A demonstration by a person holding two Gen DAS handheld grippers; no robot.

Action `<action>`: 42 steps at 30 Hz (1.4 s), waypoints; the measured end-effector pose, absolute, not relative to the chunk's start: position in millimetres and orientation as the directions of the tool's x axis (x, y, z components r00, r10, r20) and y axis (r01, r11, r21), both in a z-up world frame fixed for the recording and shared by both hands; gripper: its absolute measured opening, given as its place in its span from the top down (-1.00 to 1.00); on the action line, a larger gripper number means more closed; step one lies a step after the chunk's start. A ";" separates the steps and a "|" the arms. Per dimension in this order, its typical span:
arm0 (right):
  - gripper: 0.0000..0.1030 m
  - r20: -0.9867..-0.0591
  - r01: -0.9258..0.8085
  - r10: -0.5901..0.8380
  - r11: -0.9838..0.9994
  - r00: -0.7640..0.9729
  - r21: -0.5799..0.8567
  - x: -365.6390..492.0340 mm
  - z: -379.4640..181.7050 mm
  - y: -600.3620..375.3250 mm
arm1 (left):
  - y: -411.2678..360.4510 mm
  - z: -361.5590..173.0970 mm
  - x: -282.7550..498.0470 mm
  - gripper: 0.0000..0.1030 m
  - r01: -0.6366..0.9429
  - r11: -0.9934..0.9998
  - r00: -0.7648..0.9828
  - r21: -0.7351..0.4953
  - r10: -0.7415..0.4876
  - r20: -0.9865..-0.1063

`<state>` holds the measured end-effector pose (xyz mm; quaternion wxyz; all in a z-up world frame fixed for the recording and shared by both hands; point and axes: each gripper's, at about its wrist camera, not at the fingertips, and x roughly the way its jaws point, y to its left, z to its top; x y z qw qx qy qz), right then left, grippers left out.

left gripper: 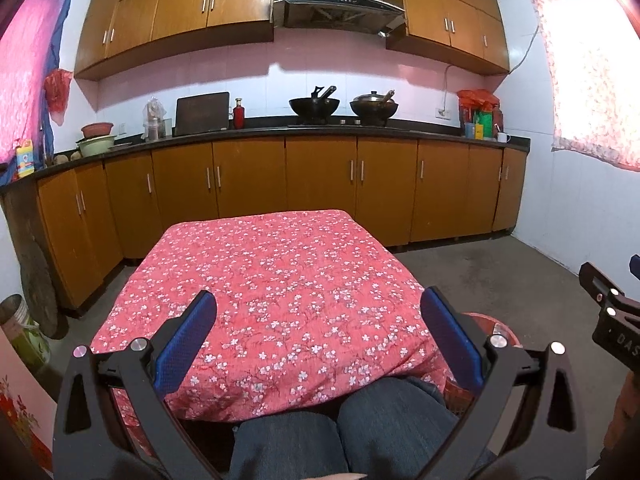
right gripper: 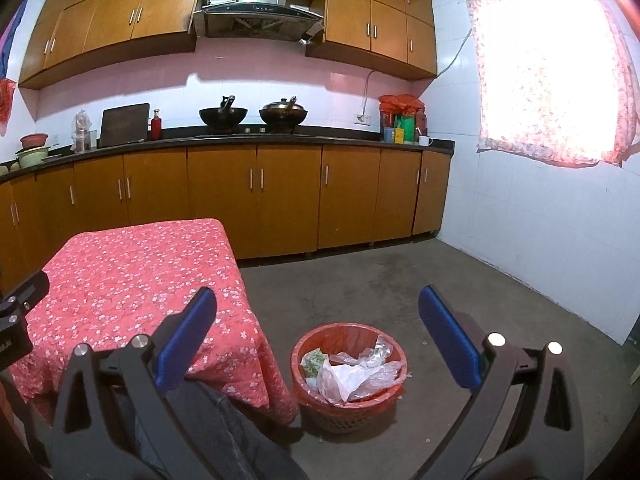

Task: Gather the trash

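Both sets of fingers are released and empty: the left gripper (left gripper: 318, 338) over the desk (left gripper: 280, 280), the right gripper (right gripper: 318, 336) above the basket (right gripper: 348, 412) beside it. The trash (right gripper: 352, 372) sits inside the basket; the desk shows none left, so collecting looks finished.

The left tool (left gripper: 318, 334) hangs with its blue fingers (left gripper: 186, 342) spread wide and nothing between them, over the near edge of the desk (left gripper: 264, 280) under a red flowered cloth. The person's knees (left gripper: 340, 428) sit just below it.
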<state>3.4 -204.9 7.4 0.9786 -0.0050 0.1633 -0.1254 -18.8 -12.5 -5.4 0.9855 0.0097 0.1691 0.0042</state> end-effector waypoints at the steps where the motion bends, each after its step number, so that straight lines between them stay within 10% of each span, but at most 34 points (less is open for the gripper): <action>1: -0.92 -0.318 0.245 -0.248 0.968 0.915 -0.051 3.2 7.3 -204.4 | -12.7 -5.6 -19.1 -0.95 -0.002 1.000 0.943 0.023 0.010 -0.332; 42: -0.92 -0.342 0.244 -0.242 0.969 0.908 -0.039 9.2 5.1 -205.2 | -10.6 -7.8 -16.6 -0.95 -0.003 1.000 0.934 0.013 0.007 -0.357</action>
